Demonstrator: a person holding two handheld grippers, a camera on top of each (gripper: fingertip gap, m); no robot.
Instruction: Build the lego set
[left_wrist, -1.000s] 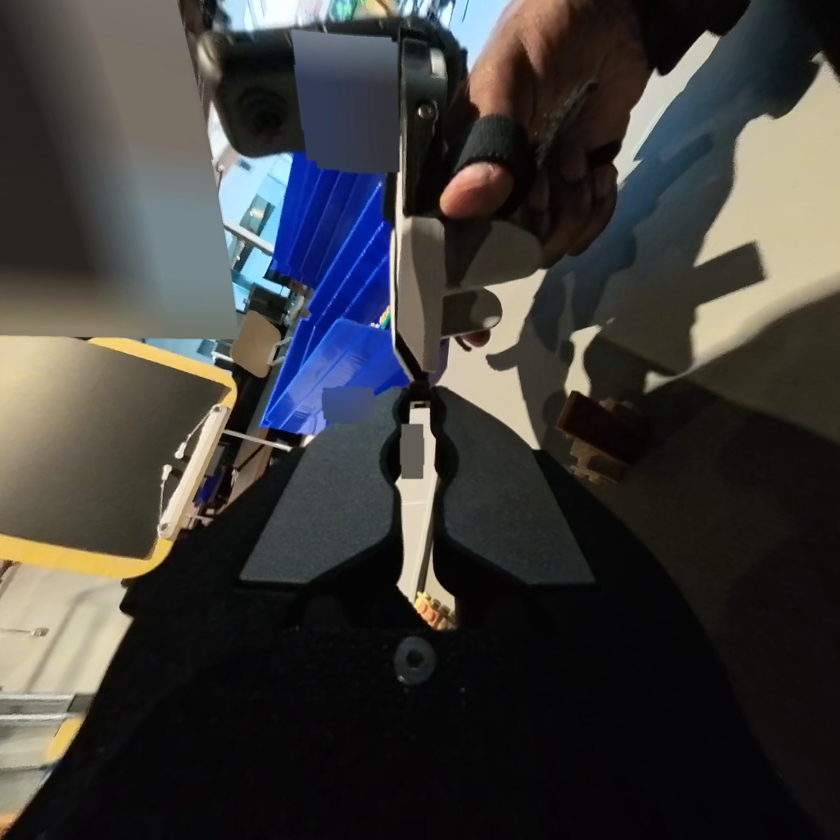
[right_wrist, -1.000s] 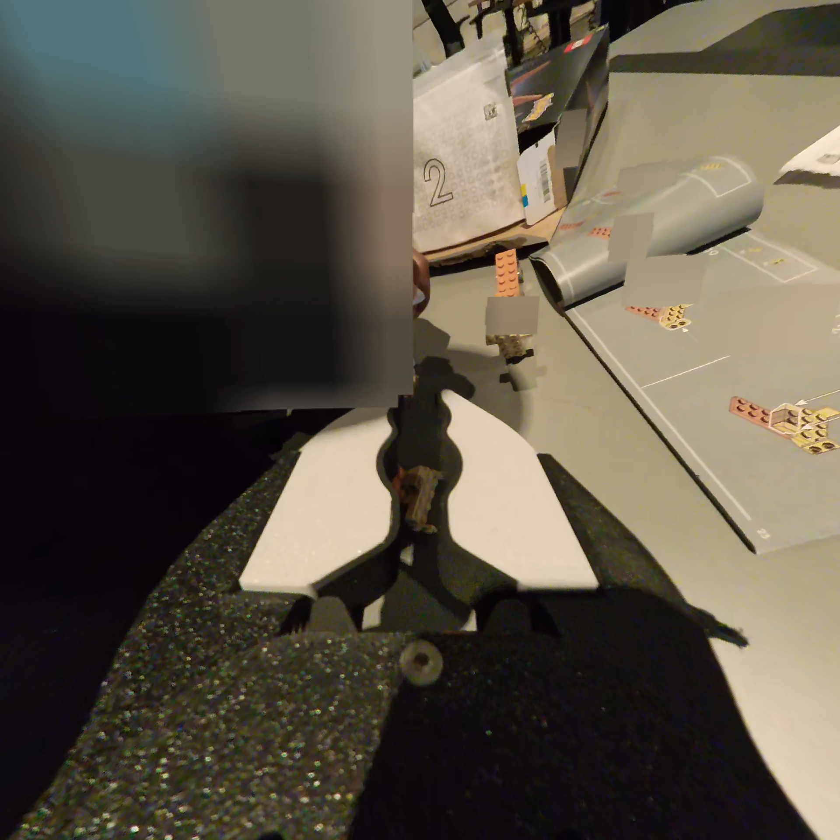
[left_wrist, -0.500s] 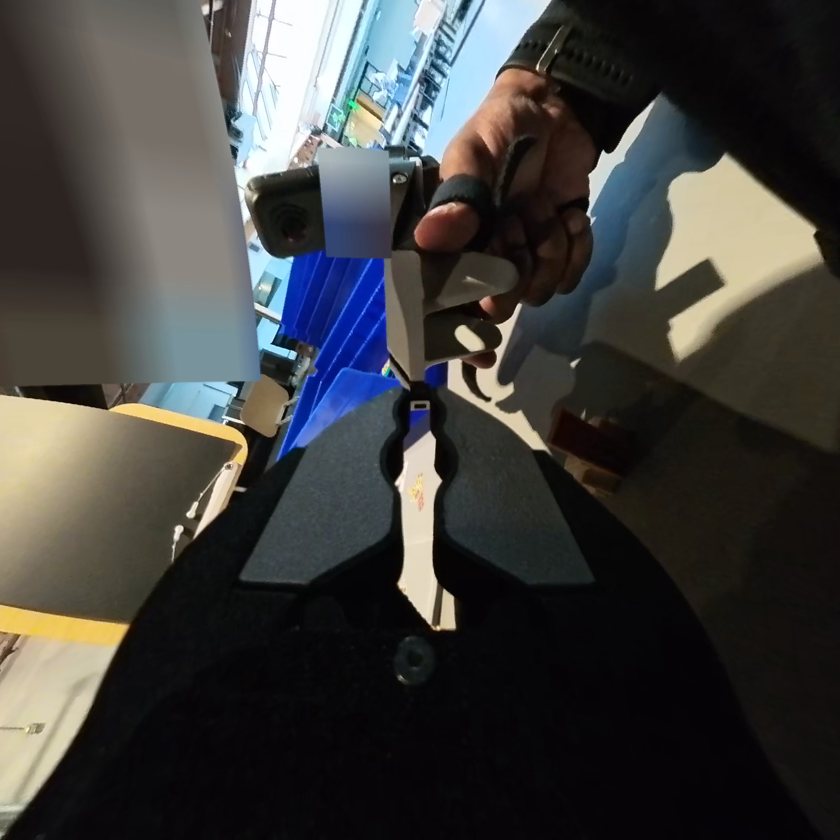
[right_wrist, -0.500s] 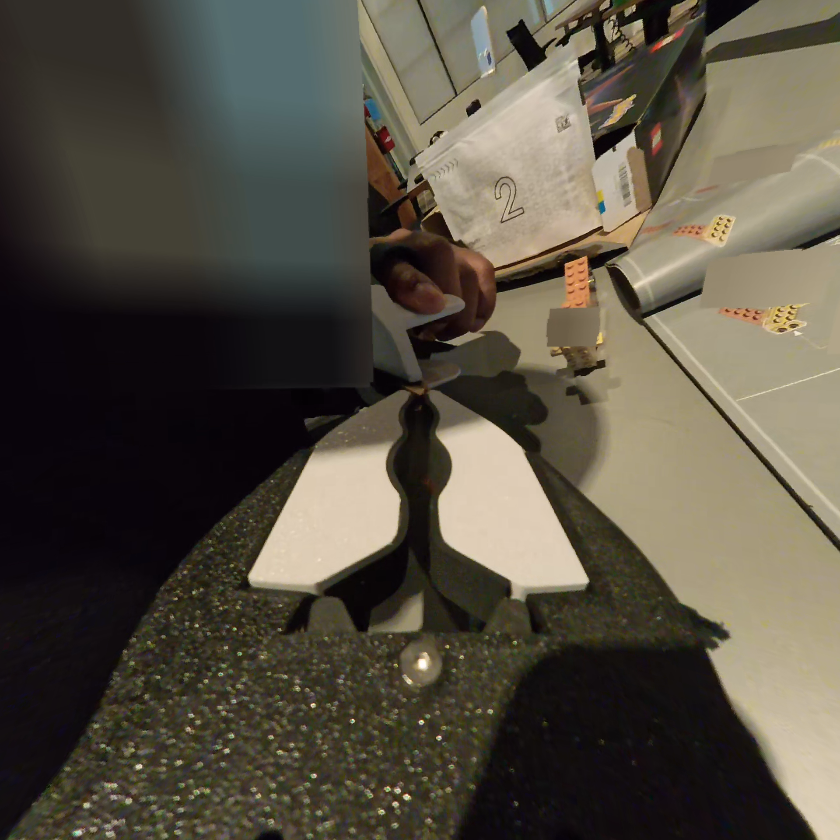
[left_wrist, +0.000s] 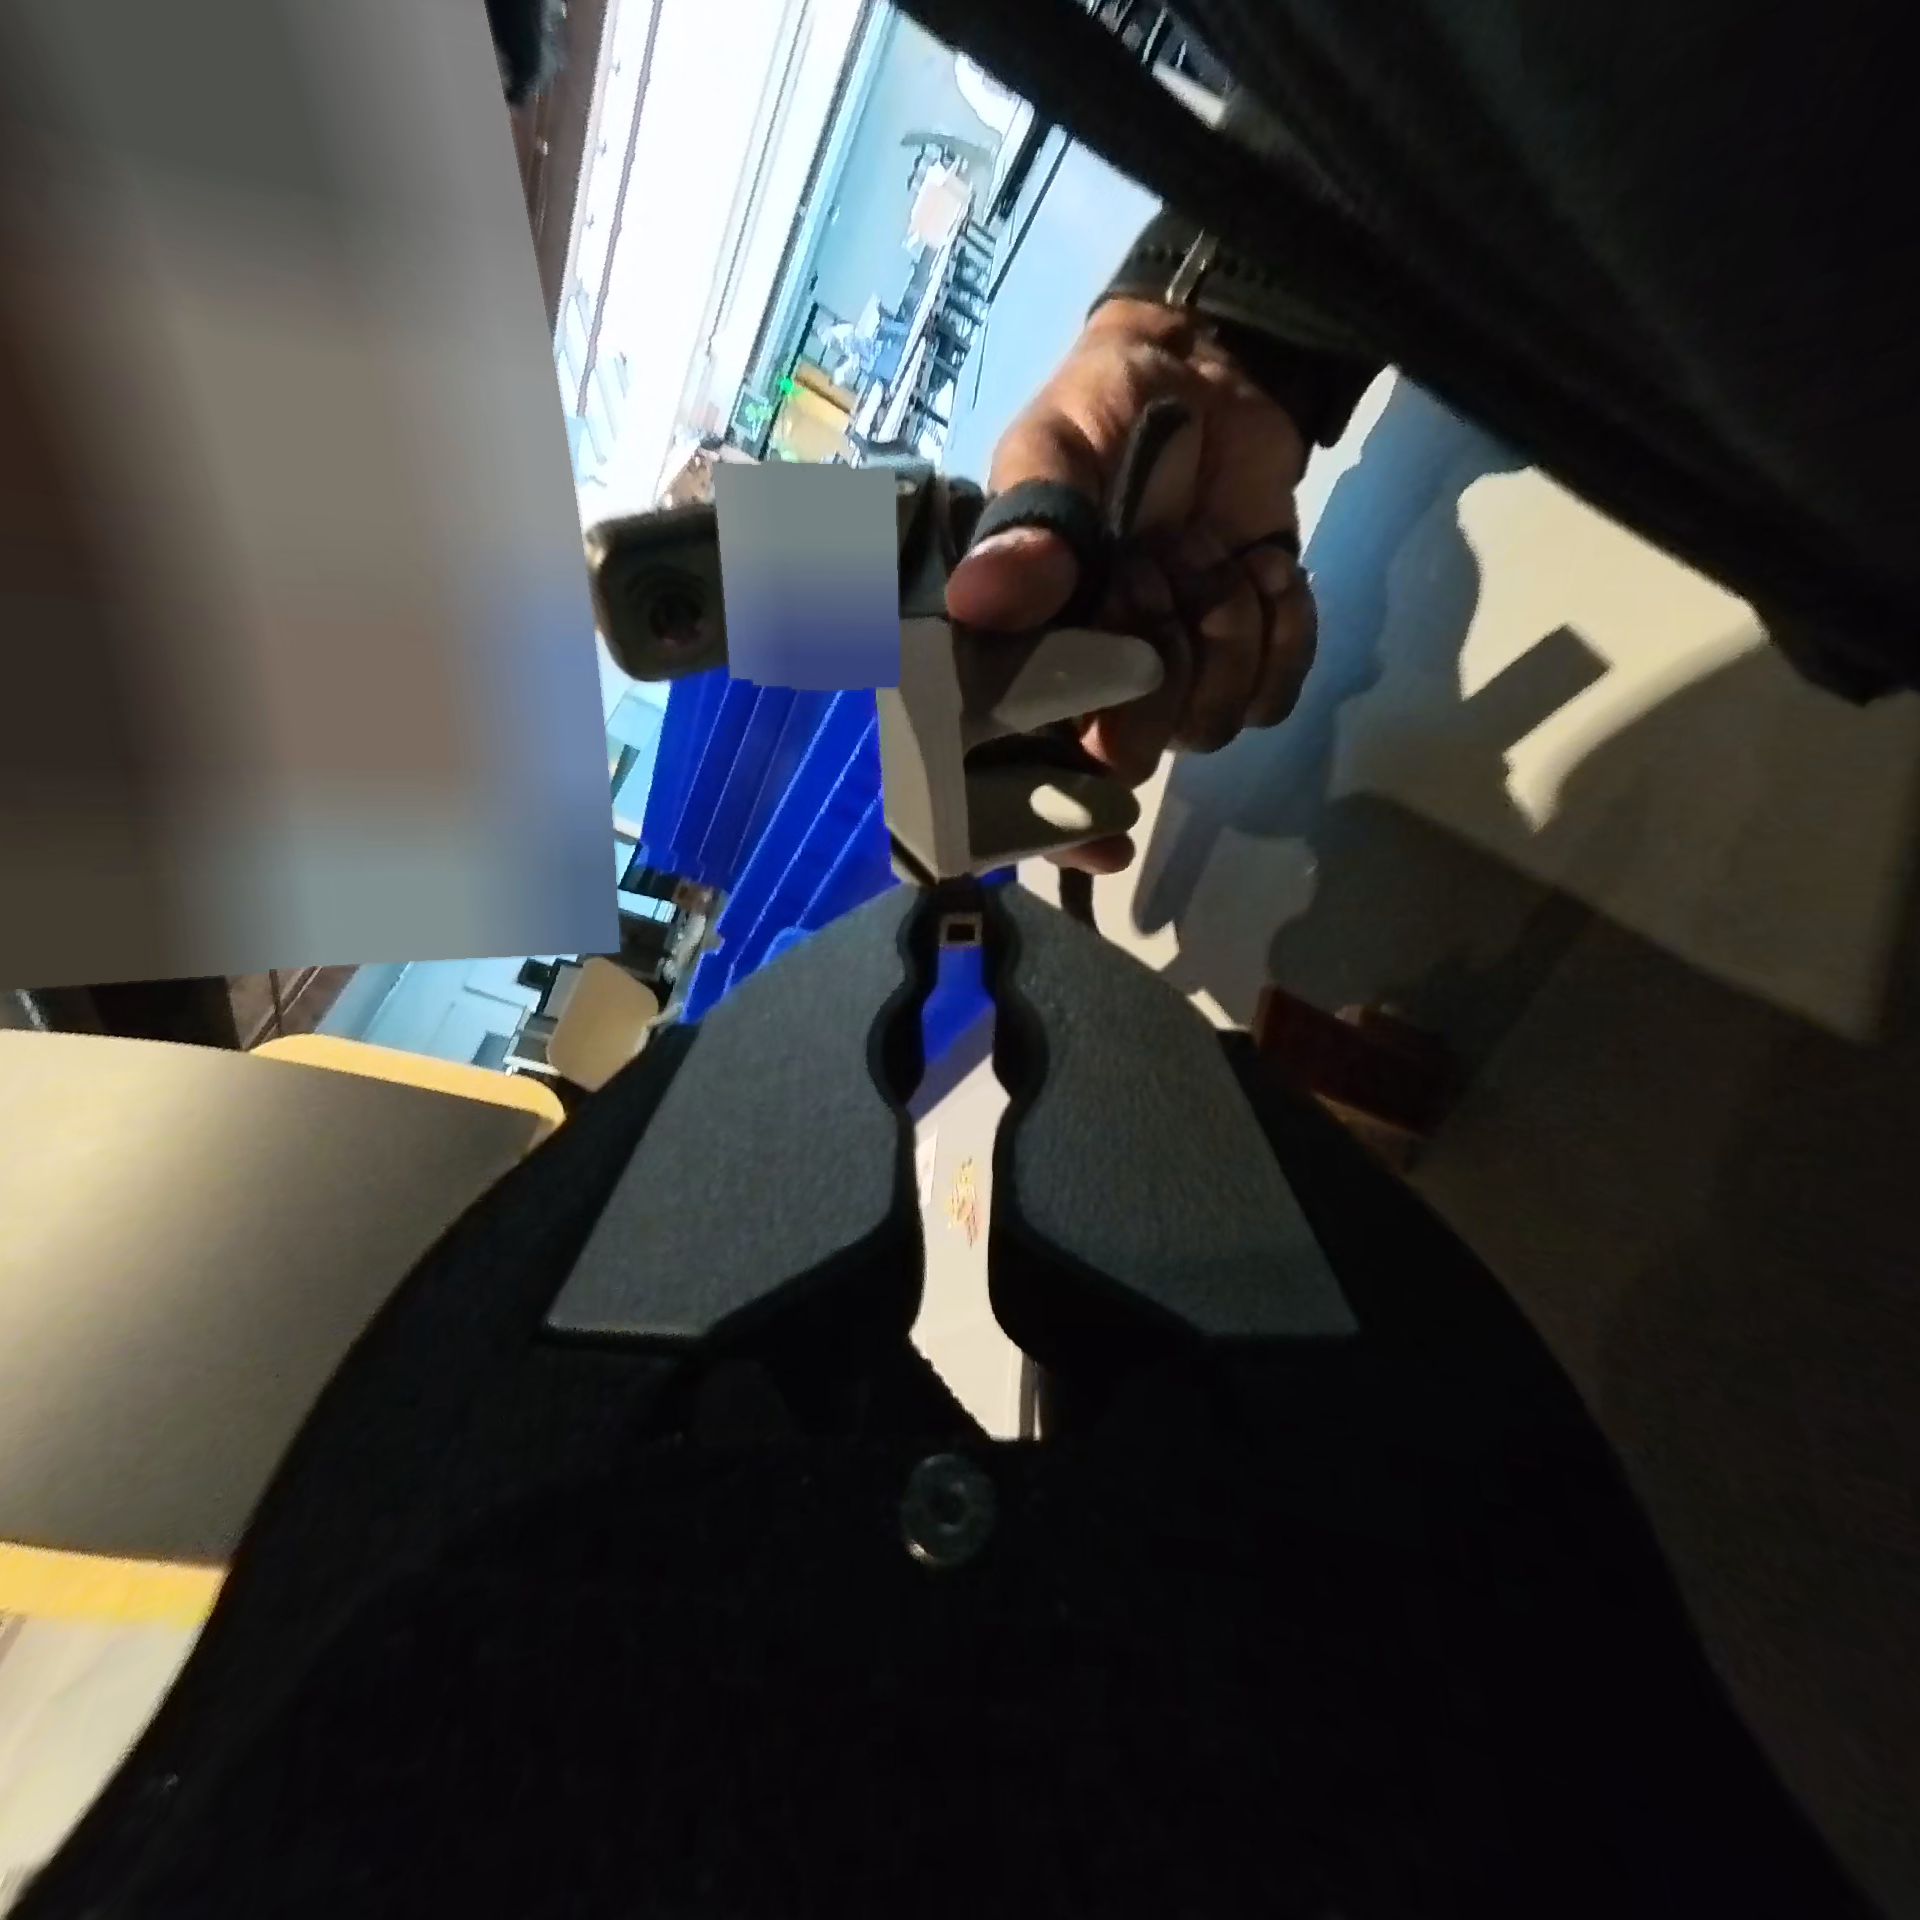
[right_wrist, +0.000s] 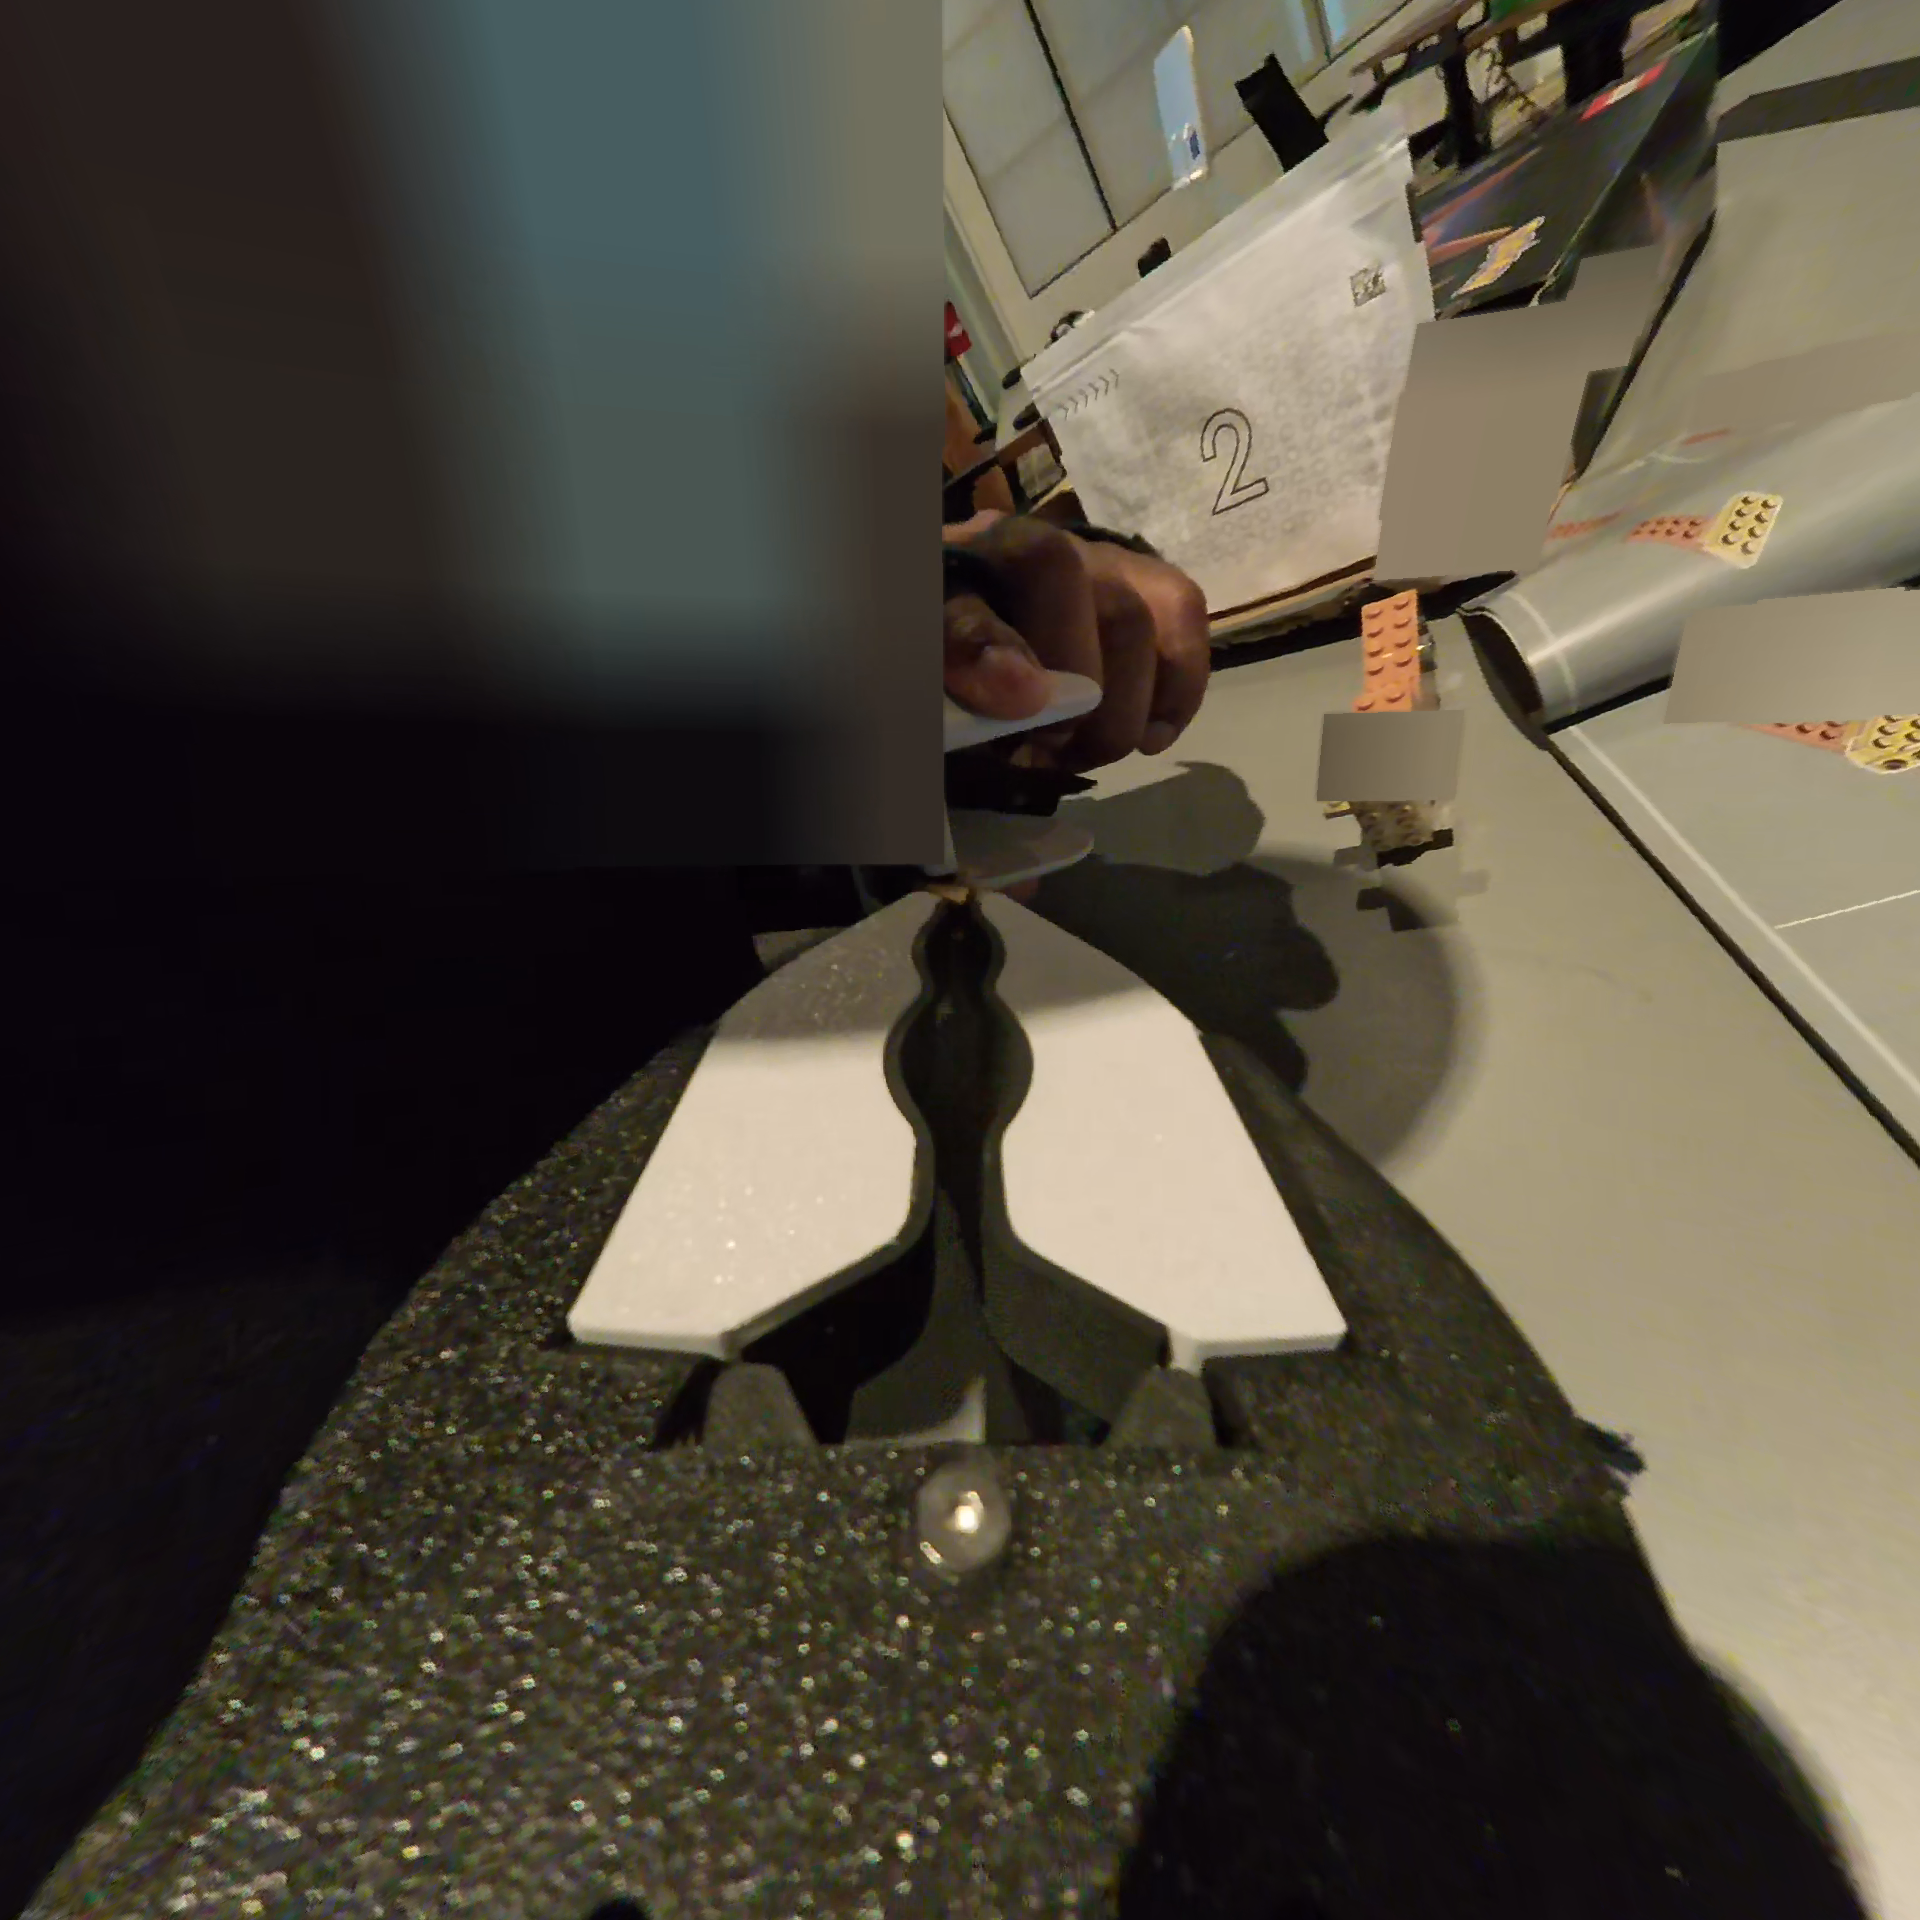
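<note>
Honestly, a lot is hidden for us here. Big blur patches cover the left half of the right wrist view and the top left of the left one, and smaller patches sit over the booklet and the little build.

The left gripper (left_wrist: 958, 914) has dark, grainy, wavy-edged pads. They're pinching a small dark piece (left_wrist: 958, 930), squarish with a little window, right at the tips. The right gripper (right_wrist: 961, 914) has white sparkly pads pressed together at the tips. A tan speck (right_wrist: 951, 888) sits right there, but we can't tell if it's actually clamped. The two grippers meet tip to tip above the grey table (right_wrist: 1455, 1143), each held in a hand: right hand (left_wrist: 1174, 582), left hand (right_wrist: 1101, 634).

Farther right on the table lies a studded orange plate (right_wrist: 1390, 655), and just nearer than it a tan sub-build (right_wrist: 1392, 826), half covered by a patch. A curled instruction booklet (right_wrist: 1714, 883) lies to the right. A white patterned bag (right_wrist: 1236, 457) stands at the far side beside a dark box (right_wrist: 1507, 229). From the left wrist we also see blue bins (left_wrist: 790, 790) and a blurry brown chunk (left_wrist: 1340, 1049).
</note>
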